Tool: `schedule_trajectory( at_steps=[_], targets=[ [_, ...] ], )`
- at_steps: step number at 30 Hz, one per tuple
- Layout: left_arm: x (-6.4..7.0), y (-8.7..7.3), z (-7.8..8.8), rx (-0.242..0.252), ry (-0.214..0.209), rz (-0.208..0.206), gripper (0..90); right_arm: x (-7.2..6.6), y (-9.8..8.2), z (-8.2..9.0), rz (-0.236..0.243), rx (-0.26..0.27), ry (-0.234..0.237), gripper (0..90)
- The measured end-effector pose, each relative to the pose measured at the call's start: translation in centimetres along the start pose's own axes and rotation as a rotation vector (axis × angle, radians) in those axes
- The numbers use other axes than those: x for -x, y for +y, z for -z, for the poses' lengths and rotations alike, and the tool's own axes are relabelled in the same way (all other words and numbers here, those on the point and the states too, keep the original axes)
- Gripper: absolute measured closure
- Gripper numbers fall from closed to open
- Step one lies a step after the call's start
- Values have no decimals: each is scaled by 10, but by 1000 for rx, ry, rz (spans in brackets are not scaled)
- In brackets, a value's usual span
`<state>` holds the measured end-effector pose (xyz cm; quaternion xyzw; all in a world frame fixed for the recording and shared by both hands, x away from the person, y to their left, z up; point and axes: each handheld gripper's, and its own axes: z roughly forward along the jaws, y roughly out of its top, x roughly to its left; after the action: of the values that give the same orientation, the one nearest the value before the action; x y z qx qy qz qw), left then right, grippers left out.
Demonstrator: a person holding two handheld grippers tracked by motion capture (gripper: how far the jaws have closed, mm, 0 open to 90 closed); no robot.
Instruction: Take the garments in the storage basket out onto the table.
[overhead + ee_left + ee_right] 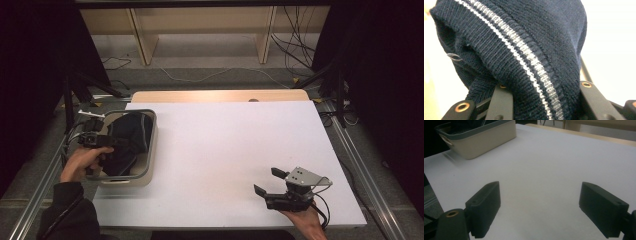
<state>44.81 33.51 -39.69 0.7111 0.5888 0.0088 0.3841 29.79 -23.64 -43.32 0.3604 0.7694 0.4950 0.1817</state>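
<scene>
L tool (pixel 102 141) clamped on dark knit garment (pixel 126 142), navy w/ pale stripe, bunched between its jaws over the beige bin (pixel 150 167) at bench's (pixel 225 160) left edge. R tool (pixel 267 182) jaws wide, nothing between, resting on bench well right of the bin.

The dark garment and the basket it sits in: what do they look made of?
The dark garment looks like navy knitted yarn, wool or acrylic: ribbed stitches show, with a pale woven stripe. The basket looks like moulded plastic, matt cream with a grey-green rim; smooth walls and a cut-out handle suggest it.
</scene>
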Motion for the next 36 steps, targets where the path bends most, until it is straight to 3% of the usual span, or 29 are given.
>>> schedule_trajectory(
  at_steps=[6,9,11,20,25,28,32,36],
  targets=[
    [3,3,14,85,-42,21,640,0,0,0,1,2,0,181],
    [5,5,22,144,-99,38,639,0,0,0,3,6,-3,180],
    [6,6,24,163,-112,40,639,0,0,0,3,6,-3,181],
    [9,8,31,208,-162,49,638,0,0,0,3,5,-3,180],
    [9,8,34,248,-199,74,637,0,0,0,0,0,-4,180],
    [10,9,36,265,-210,89,636,0,0,0,-1,1,-3,180],
    [12,9,40,293,-210,79,636,0,0,0,1,0,-3,180],
    [14,10,43,332,-241,95,636,0,0,0,1,-1,-4,180]
  ],
)
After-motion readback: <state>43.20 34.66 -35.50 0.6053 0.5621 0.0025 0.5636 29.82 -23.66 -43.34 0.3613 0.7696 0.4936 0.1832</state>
